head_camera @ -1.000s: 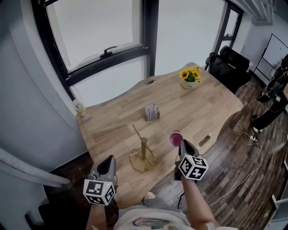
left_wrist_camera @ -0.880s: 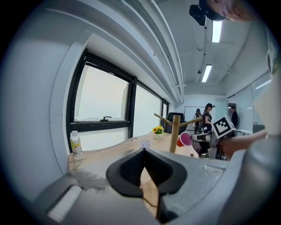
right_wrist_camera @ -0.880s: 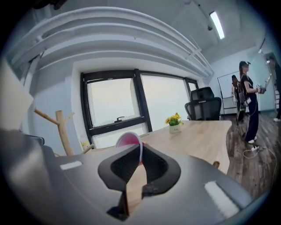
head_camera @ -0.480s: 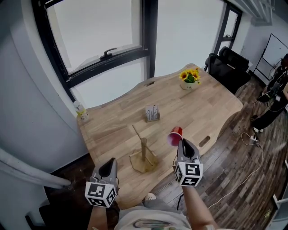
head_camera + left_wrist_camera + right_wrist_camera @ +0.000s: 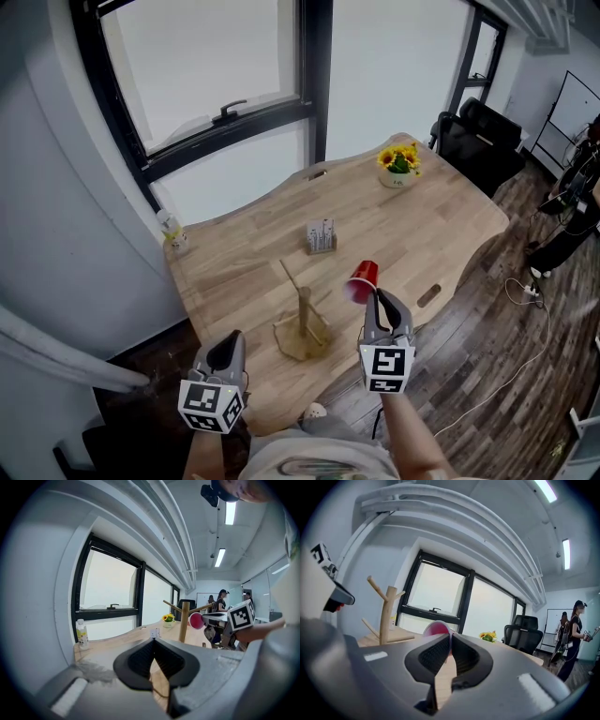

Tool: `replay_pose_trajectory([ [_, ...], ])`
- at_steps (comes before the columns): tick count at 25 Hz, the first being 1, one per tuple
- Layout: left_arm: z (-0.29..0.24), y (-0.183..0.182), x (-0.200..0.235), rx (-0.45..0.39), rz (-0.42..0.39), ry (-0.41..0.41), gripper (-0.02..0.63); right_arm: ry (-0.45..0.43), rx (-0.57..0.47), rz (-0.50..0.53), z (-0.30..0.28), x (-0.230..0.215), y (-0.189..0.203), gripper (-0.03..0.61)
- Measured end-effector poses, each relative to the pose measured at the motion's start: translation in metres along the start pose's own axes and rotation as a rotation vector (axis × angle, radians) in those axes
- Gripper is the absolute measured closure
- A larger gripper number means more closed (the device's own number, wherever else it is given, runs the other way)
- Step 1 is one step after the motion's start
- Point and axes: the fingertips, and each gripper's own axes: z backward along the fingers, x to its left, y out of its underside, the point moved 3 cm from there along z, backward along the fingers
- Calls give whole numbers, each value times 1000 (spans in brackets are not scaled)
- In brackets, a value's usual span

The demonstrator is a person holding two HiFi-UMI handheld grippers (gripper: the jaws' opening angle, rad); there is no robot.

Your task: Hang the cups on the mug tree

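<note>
The red cup (image 5: 363, 280) hangs in the air just to the right of the mug tree (image 5: 302, 323), above the level of its base and apart from its pegs, lying tilted on its side with the pink inside of its mouth turned back toward the person; in the right gripper view the cup (image 5: 436, 629) shows as a pink oval right at the jaw tips, with the mug tree (image 5: 386, 616) off to the left of it. The right gripper (image 5: 380, 302) has its jaws pressed onto the cup, pinching what seems to be the wall near the rim, though the pads hide the exact spot, and it points nearly level from the near right of the mug tree. The mug tree stands upright on its flat wooden base near the front edge of the table (image 5: 422, 225), all its pegs bare. The left gripper (image 5: 225, 349) is at the near left of the mug tree, off the table edge, with its pads pressed together and nothing between them. Behind the mug tree stands a small card holder (image 5: 321, 236); far behind it to the right is a sunflower pot (image 5: 397, 164), and far behind it to the left, at the table corner, a bottle (image 5: 170, 228)
</note>
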Motion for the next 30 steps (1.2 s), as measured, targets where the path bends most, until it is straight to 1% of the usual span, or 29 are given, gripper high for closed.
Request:
replay_pose_trajectory([
  [7, 0, 1, 2, 0, 3, -4, 611, -18, -7, 77, -5, 12, -3, 561],
  [18, 0, 3, 6, 3, 6, -17, 611, -33, 0, 146, -15, 23, -1, 561],
  [25, 2, 4, 7, 6, 8, -19, 611, -67, -9, 199, -15, 35, -2, 560],
  [30, 1, 4, 8, 7, 9, -20, 611, -83, -35, 249, -10, 42, -4, 560],
])
